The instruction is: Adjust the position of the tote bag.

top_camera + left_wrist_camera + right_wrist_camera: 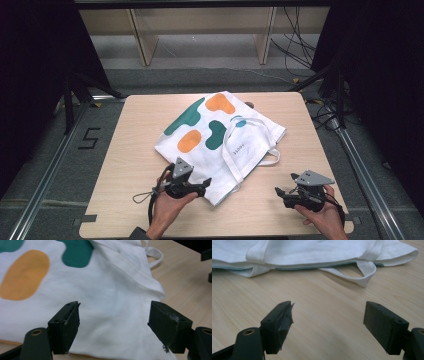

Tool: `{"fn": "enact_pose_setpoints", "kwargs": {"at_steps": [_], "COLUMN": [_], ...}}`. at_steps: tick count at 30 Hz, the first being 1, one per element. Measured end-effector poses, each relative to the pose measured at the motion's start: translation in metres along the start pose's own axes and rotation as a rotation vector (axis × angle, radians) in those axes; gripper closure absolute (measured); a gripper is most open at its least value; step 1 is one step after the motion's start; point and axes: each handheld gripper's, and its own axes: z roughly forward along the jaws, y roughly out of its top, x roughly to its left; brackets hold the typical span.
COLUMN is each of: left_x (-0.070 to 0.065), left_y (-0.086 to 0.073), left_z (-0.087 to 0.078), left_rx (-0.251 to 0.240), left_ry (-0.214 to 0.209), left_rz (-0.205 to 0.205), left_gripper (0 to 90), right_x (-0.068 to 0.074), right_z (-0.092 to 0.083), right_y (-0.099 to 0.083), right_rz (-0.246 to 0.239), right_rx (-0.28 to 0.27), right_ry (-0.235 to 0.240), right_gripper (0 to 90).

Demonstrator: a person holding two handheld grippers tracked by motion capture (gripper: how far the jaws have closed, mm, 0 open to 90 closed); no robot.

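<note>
Left gripper (206,184), jaws spread, nothing pinched, poised at near corner of white tote bag (220,137), bag flat mid-table (135,150), far edge cropped in left gripper view, right gripper (279,192) spread over bare wood, strap loop (364,277) partly tucked under bag.

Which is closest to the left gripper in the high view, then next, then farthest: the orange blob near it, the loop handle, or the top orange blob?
1. Near orange blob, just above left gripper.
2. Loop handle, right.
3. Top orange blob, far side.
</note>
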Motion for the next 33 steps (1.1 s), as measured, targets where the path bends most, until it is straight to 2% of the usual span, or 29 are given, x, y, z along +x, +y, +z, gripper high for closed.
{"fn": "enact_pose_setpoints", "kwargs": {"at_steps": [1, 2, 4, 5, 7, 9, 11, 13, 14, 15, 16, 17, 18, 19, 21, 22, 23, 24, 26, 27, 28, 31, 32, 33], "left_x": [-0.007, -0.013, -0.025, -0.028, -0.035, -0.041, -0.047, -0.048, -0.048, -0.047, -0.046, -0.047, -0.047, -0.045, -0.049, -0.048, -0.05, -0.048, -0.049, -0.048, -0.047, -0.042, -0.04, -0.038], "left_y": [-0.003, -0.005, -0.011, -0.011, -0.015, -0.019, -0.022, -0.022, -0.022, -0.023, -0.024, -0.025, -0.025, -0.025, -0.027, -0.026, -0.027, -0.026, -0.027, -0.027, -0.026, -0.026, -0.025, -0.026], "left_z": [0.003, 0.006, 0.012, 0.013, 0.019, 0.022, 0.025, 0.027, 0.027, 0.028, 0.027, 0.029, 0.029, 0.027, 0.029, 0.027, 0.029, 0.028, 0.028, 0.028, 0.025, 0.021, 0.018, 0.016], "left_rx": [0.006, 0.019, 0.019, 0.037, 0.053, 0.071, 0.061, 0.096, 0.118, 0.116, 0.118, 0.097, 0.1, 0.128, 0.098, 0.12, 0.093, 0.117, 0.112, 0.109, 0.112, 0.098, 0.108, 0.088], "left_ry": [-0.016, -0.027, -0.041, -0.038, -0.044, -0.045, -0.014, 0.034, 0.043, 0.045, 0.061, 0.073, 0.072, 0.068, 0.066, 0.073, 0.063, 0.06, 0.05, 0.054, 0.041, 0.023, 0.024, 0.007], "left_rz": [0.001, 0.013, 0.031, 0.057, 0.093, 0.104, 0.127, 0.196, 0.229, 0.218, 0.225, 0.215, 0.207, 0.23, 0.216, 0.257, 0.236, 0.273, 0.257, 0.277, 0.293, 0.269, 0.274, 0.262], "left_gripper": [24.3, 24.2, 24.0, 23.9, 22.4, 22.3, 23.1, 25.4, 25.4, 25.6, 27.2, 28.9, 28.6, 28.5, 32.9, 34.2, 35.5, 37.4, 41.7, 43.8, 44.9, 50.8, 55.4, 60.5], "right_x": [0.0, -0.003, -0.001, -0.002, -0.002, -0.002, -0.001, -0.002, -0.002, -0.001, 0.001, -0.002, -0.001, -0.001, -0.001, -0.001, -0.001, 0.0, 0.0, 0.0, 0.0, 0.0, -0.001, -0.001], "right_z": [0.001, 0.002, 0.002, 0.003, 0.003, 0.003, 0.002, 0.002, 0.003, 0.003, 0.003, 0.004, 0.004, 0.004, 0.005, 0.005, 0.005, 0.005, 0.005, 0.005, 0.005, 0.005, 0.006, 0.006], "right_y": [0.0, 0.0, 0.0, 0.0, 0.0, 0.0, 0.0, 0.0, 0.0, 0.001, 0.001, 0.001, 0.001, 0.001, 0.002, 0.002, 0.002, 0.001, 0.001, 0.002, 0.002, 0.001, 0.001, 0.002], "right_rz": [0.003, -0.032, -0.007, -0.029, -0.034, -0.037, -0.032, -0.037, -0.04, -0.022, -0.005, -0.041, -0.04, -0.041, -0.046, -0.046, -0.046, -0.043, -0.042, -0.044, -0.045, -0.04, -0.044, -0.048], "right_rx": [0.006, -0.009, 0.007, 0.002, 0.003, 0.006, 0.004, 0.004, 0.0, 0.012, 0.016, 0.004, 0.004, 0.007, 0.012, 0.011, 0.011, 0.011, 0.011, 0.011, 0.011, 0.015, 0.015, 0.019], "right_ry": [0.011, -0.01, -0.009, -0.006, -0.009, -0.011, -0.003, -0.004, -0.007, 0.008, 0.009, 0.004, 0.009, 0.007, 0.01, 0.016, 0.012, 0.012, 0.011, 0.011, 0.011, 0.008, 0.01, 0.013], "right_gripper": [24.1, 24.1, 24.0, 24.0, 24.0, 24.0, 24.1, 24.1, 24.1, 24.1, 24.1, 24.0, 24.1, 24.1, 24.0, 24.1, 24.1, 24.1, 24.2, 24.2, 24.3, 24.3, 24.3, 24.3]}}
